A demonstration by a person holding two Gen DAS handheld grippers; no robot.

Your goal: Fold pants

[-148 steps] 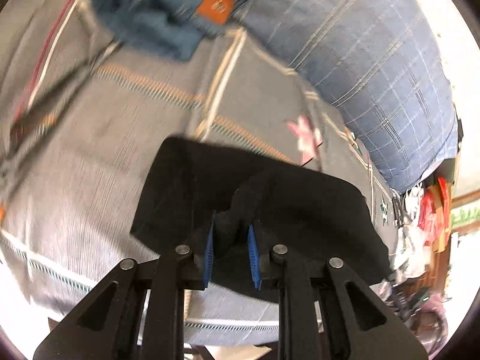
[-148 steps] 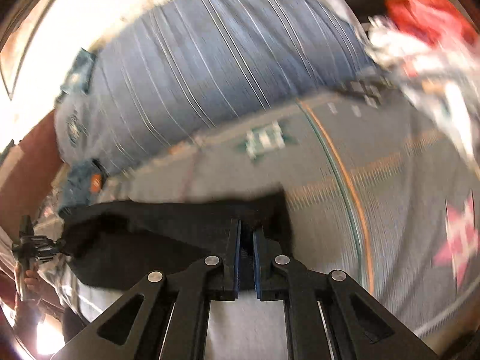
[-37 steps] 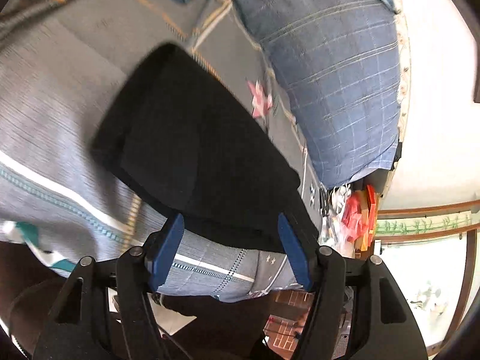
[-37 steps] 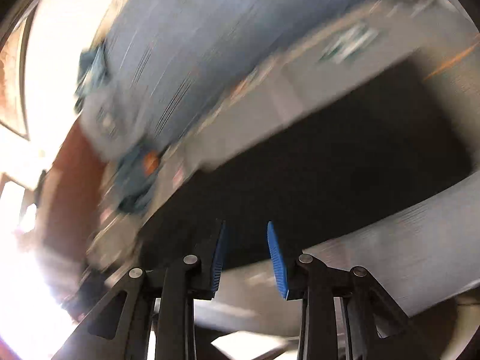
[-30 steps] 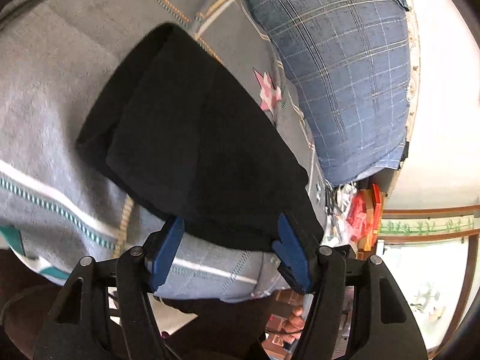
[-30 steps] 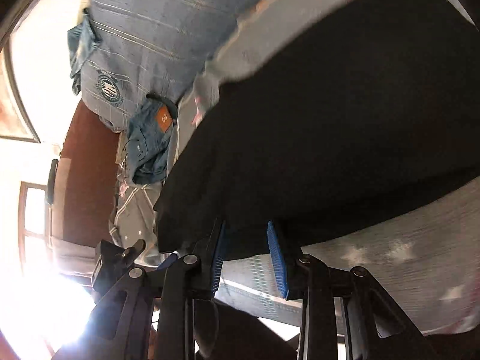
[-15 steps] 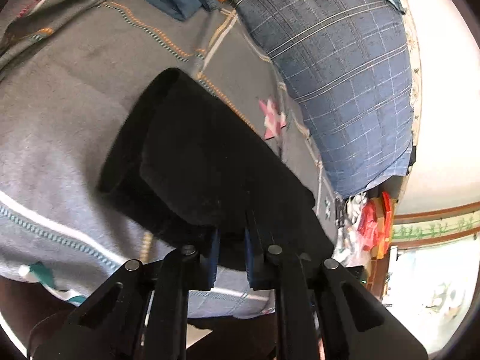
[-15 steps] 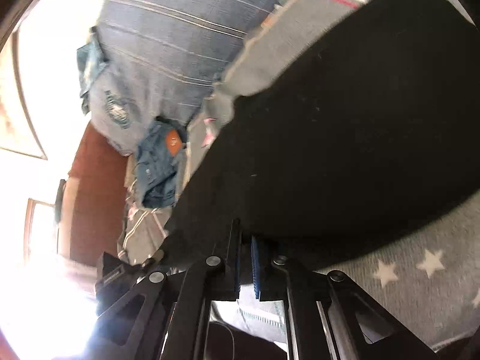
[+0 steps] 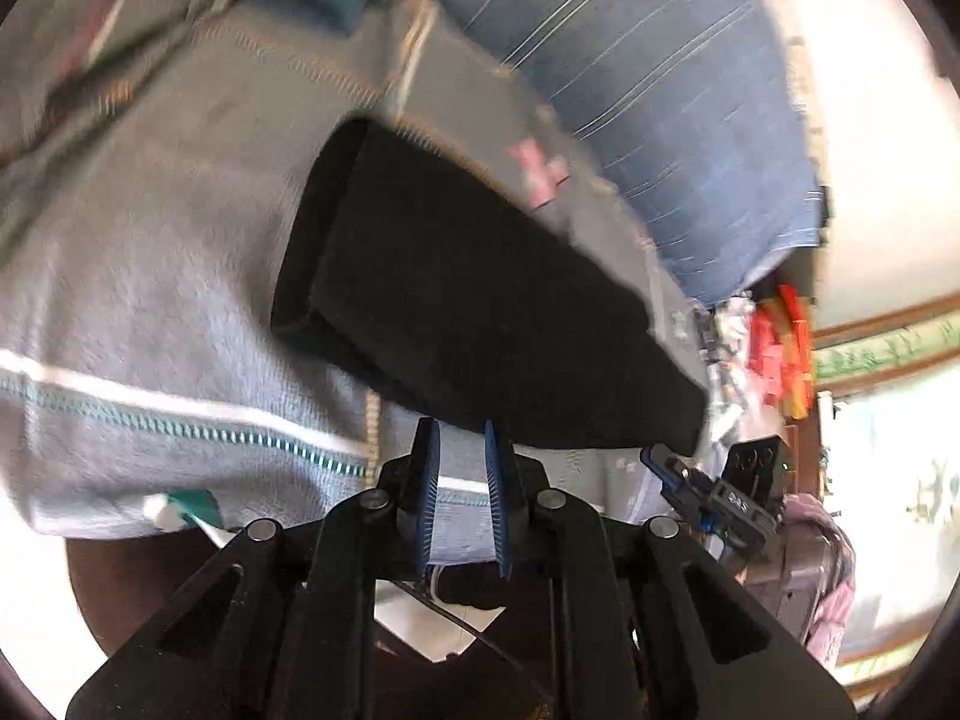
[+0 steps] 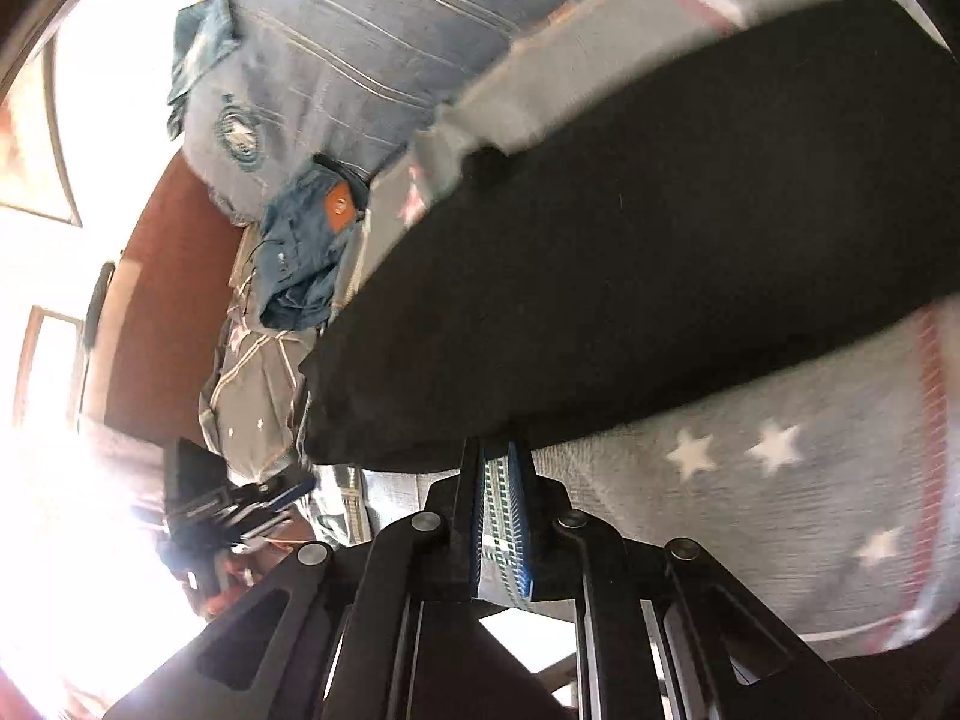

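Note:
The black pants (image 9: 480, 300) lie folded into a thick oblong on the grey blanket (image 9: 150, 300). My left gripper (image 9: 461, 429) sits at their near long edge. Its jaws are drawn together to a narrow slit, and only blanket shows between the blue pads. In the right wrist view the pants (image 10: 660, 270) fill the upper middle. My right gripper (image 10: 498, 450) has its tips just at their near edge. Its jaws are opening, and only striped blanket (image 10: 750, 480) shows through the thin gap. Each gripper also appears in the other's view: the right gripper (image 9: 714, 492) and the left gripper (image 10: 240, 504).
A big blue checked cushion (image 9: 660, 90) leans behind the pants. Crumpled jeans with an orange patch (image 10: 300, 252) lie at the far end of the bed. Red clutter (image 9: 780, 348) sits past the other end. The blanket's edge drops off just under both grippers.
A second ago both grippers stood open at the pants' near edge, then shut on it. Now both have drawn back and up, tips at the edge; the right pads have parted slightly.

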